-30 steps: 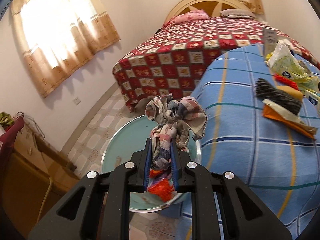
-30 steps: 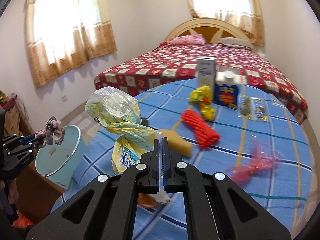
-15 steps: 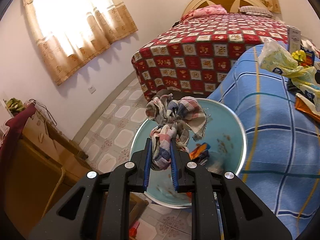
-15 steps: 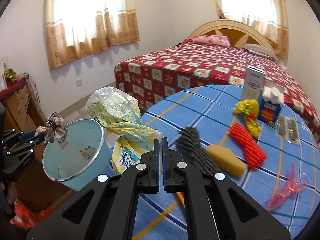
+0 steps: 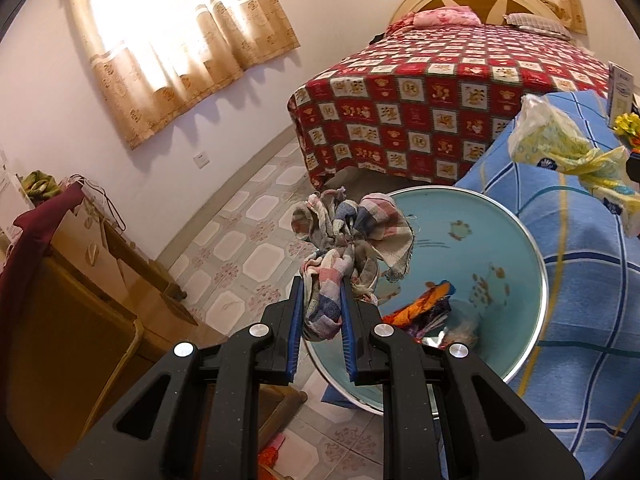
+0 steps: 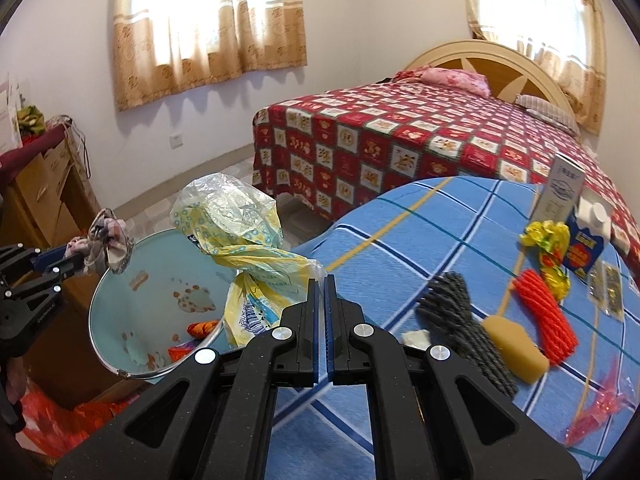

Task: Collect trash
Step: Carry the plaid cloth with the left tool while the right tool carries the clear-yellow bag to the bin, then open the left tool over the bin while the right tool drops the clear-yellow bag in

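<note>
My left gripper (image 5: 320,284) is shut on a crumpled checked rag (image 5: 352,236), which hangs over the left rim of a light blue bin (image 5: 532,280). Orange and dark wrappers (image 5: 424,312) lie at the bin's bottom. From the right wrist view, the same rag (image 6: 108,240) and left gripper (image 6: 86,258) show at the far left above the bin (image 6: 116,304). My right gripper (image 6: 322,280) is shut on a twisted yellow plastic bag (image 6: 240,240), held over the bin's right edge beside the blue checked table (image 6: 400,240).
On the table lie a grey knitted piece (image 6: 460,320), a yellow sponge (image 6: 512,344), a red mesh roll (image 6: 544,316), yellow wrappers (image 6: 548,244), two cartons (image 6: 584,240) and a pink wrapper (image 6: 600,412). A red-quilted bed (image 6: 400,140) stands behind, a wooden cabinet (image 5: 80,280) at left.
Both grippers have swung left toward the bin. The bin now fills more of both views, and the rag and the bag sit above its rim. Neither grip has changed.
</note>
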{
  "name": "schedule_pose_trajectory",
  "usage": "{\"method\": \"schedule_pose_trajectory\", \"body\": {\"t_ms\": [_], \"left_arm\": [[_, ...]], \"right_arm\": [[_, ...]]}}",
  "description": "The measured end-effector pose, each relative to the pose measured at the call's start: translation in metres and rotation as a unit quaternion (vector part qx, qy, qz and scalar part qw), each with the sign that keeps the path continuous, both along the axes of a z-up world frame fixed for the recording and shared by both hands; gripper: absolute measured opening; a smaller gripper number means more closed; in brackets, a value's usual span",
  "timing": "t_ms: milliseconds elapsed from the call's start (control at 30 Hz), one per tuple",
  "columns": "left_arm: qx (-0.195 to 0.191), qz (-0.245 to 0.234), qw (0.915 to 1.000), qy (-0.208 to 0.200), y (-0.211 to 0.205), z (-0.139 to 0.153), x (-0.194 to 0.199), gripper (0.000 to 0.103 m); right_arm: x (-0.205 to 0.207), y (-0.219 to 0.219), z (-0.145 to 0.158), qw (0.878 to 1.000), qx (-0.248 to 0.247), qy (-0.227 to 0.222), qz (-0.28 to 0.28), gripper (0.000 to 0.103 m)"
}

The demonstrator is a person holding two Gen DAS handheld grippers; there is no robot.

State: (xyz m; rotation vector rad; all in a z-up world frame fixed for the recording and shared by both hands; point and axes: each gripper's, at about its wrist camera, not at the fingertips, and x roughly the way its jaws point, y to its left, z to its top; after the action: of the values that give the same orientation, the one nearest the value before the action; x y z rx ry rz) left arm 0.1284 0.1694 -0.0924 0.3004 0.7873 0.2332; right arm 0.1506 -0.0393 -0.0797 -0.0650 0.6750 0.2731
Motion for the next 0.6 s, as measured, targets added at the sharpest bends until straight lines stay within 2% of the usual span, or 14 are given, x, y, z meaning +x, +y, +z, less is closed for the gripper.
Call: {"method": "schedule_pose_trajectory", "body": {"t_ms": [600], "left_arm": [[-0.003,0.018,0.9998,0.003,0.017,-0.002,0.006,0.018]], "right_arm": [[0.010,0.040,-0.007,0.999,-0.020,0.008,0.038,0.003]]}}
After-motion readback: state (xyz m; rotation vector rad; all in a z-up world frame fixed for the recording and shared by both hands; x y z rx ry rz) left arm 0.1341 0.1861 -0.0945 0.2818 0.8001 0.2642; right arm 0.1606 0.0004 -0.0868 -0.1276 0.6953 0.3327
